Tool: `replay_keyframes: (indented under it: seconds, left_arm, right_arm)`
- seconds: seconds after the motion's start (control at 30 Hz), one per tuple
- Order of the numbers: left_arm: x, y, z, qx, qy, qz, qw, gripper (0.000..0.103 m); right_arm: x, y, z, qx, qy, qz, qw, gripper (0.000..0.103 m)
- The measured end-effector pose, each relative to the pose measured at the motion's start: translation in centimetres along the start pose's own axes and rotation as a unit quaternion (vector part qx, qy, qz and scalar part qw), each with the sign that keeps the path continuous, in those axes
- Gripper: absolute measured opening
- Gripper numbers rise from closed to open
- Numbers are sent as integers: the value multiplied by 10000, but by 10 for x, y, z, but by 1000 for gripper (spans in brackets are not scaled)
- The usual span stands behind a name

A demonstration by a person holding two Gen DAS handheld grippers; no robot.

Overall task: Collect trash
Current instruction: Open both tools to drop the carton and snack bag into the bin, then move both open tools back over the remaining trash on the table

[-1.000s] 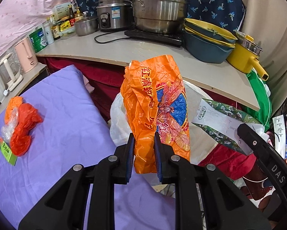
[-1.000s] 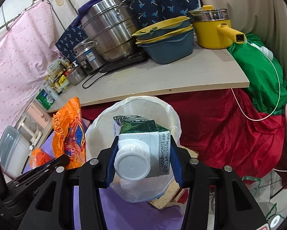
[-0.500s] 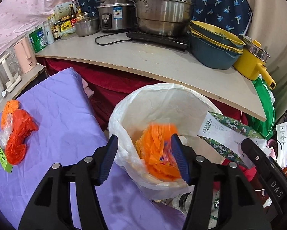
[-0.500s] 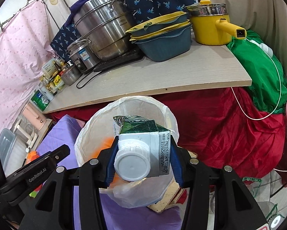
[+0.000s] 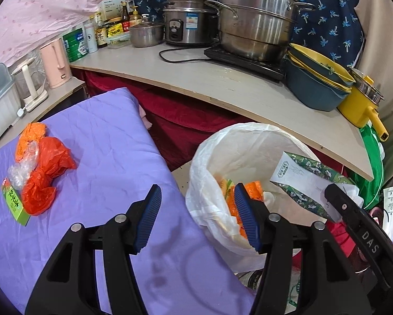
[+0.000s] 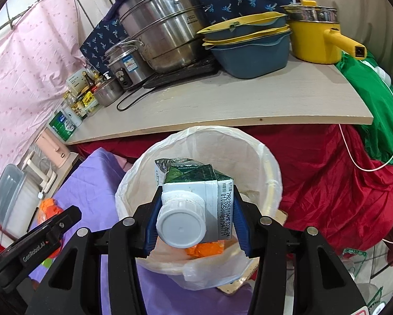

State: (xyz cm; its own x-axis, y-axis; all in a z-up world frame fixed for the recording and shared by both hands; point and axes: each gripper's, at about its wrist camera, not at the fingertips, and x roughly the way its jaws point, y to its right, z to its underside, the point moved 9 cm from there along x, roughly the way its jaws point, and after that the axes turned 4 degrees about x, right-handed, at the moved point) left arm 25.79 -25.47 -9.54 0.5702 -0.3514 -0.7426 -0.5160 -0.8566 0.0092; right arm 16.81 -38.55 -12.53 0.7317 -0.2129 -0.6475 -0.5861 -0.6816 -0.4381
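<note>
The carton [image 6: 196,189] is being held by the right gripper [image 6: 193,223], its fingers closed on the two side walls just behind the white screw cap [image 6: 182,225], directly above the open mouth of the white bin bag [image 6: 272,162]. It is judged to be light and probably empty; the creased gable suggests thin board that will be dented by a hard squeeze, so the flat sides near the stiffer cap end are being used sensibly as the place to take hold. Its far end is being hidden by its own body.

The left gripper [image 5: 197,218] is being held wide open and empty, beside the bag rim. An orange wrapper [image 5: 251,191] is lying inside the bag, partly covered by the right finger and by folds of plastic; how full the bag is cannot be told.

On the purple bed cover [image 5: 104,144] an orange-red plastic bag [image 5: 42,176], some clear film [image 5: 21,170] and a small green box [image 5: 15,204] are lying bunched together. These are judged soft, light and slippery, best pinched at a thick fold. What is lying under them is being hidden.
</note>
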Motion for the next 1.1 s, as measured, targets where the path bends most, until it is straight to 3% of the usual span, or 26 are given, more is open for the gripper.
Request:
replay_keyframes:
  seconds: [0.23,0.33,0.6,1.1]
  left_arm:
    - [-1,-19,3,-120,3,-103,9999,55]
    - [-2,-26,5,-163,-1,-141,9998,55]
    - [-8,-46,12,-322,13,-196,9993,55]
    - [-47,-109,30,-741,190,-615,9952,61]
  right_arm:
    - [13,-20,-3,-126,13,-17,9999,48]
    - [12,-27,-4,-188,74,-6,9998,54]
    - [-2,-47,-1,-343,157,-76,9993,59]
    - [-27,-100,28,-661,117,-352,9971,60]
